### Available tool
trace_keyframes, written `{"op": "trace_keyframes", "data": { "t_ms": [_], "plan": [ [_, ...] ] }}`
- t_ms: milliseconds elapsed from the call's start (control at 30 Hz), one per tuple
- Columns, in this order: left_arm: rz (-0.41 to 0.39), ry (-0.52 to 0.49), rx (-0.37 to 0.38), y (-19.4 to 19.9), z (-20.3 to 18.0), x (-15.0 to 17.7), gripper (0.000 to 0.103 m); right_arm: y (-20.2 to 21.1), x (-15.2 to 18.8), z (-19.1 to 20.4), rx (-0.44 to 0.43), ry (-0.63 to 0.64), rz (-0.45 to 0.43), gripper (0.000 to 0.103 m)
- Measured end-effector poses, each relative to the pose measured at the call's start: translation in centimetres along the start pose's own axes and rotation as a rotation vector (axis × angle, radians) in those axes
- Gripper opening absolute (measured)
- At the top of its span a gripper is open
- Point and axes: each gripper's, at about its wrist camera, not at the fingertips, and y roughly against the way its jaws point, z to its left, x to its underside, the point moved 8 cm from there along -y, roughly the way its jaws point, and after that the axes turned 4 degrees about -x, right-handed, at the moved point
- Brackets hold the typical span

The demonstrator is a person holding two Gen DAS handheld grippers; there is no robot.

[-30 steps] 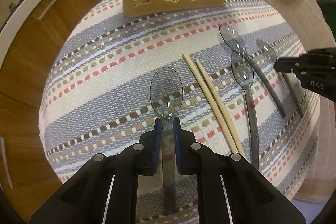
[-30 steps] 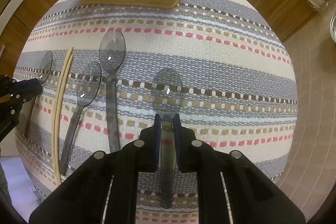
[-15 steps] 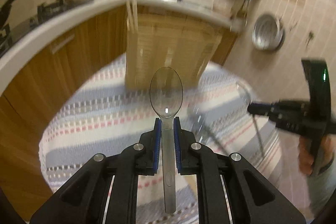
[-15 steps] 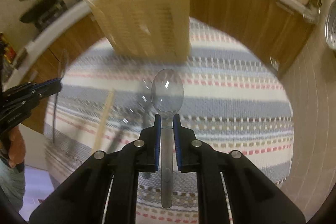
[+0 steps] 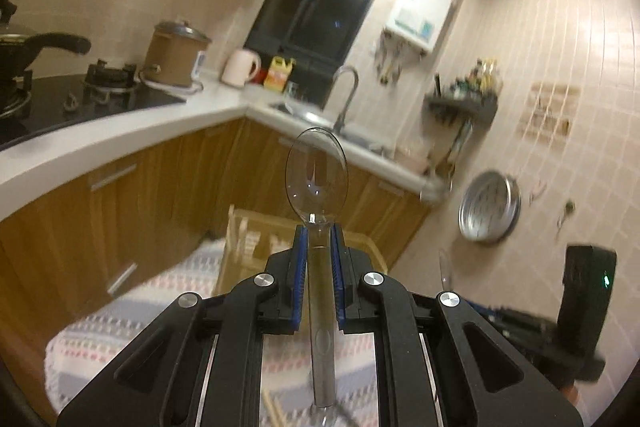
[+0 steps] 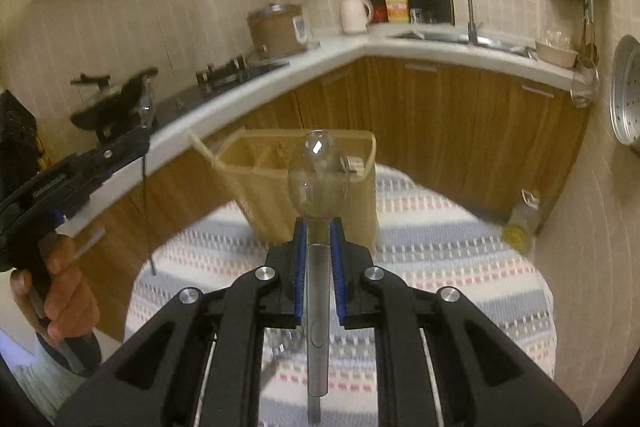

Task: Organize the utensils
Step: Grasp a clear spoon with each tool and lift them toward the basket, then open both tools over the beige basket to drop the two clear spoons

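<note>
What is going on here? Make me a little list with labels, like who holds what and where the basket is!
left gripper: shut on a clear spoon, bowl pointing up
right gripper: shut on another clear spoon, bowl pointing up
basket: tan, standing on the striped cloth, past both spoons
inside basket: dividers show; what it holds is too blurred to tell
both spoons: lifted, not yet in the basket
</note>
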Motion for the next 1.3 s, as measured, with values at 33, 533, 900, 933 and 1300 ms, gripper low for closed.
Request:
{"op": "trace_keyframes", "data": {
  "t_ms": [33, 533, 900, 933, 1300],
  "plan": [
    [-0.018, 0.006, -0.011, -0.3, -0.1, -0.4, 0.010, 0.1, -0.6, 0.1, -0.007, 0.004, -0.027, 0.010],
    [-0.301, -0.007, -0.087, -7.4, -3.1, -2.7, 0.010, -2.5, -9.7, -2.6, 0.105, 0.051, -0.423, 0.010],
    [-0.338, -0.078, -0.205, -10.0, -1.1, -1.0, 0.010, -7.2, -8.7, -4.3, 0.078, 0.042, -0.470, 0.010],
    [-0.338, -0.078, -0.198, -10.0, -1.2, -1.0, 0.010, -7.5, -8.6, -4.4, 0.073, 0.035, -0.467, 0.010],
    [-0.347, -0.102, -0.169, -10.6, -1.7, -0.5, 0.011, -8.7, -7.3, -4.2, 0.078, 0.076, -0.444, 0.010]
  ]
}}
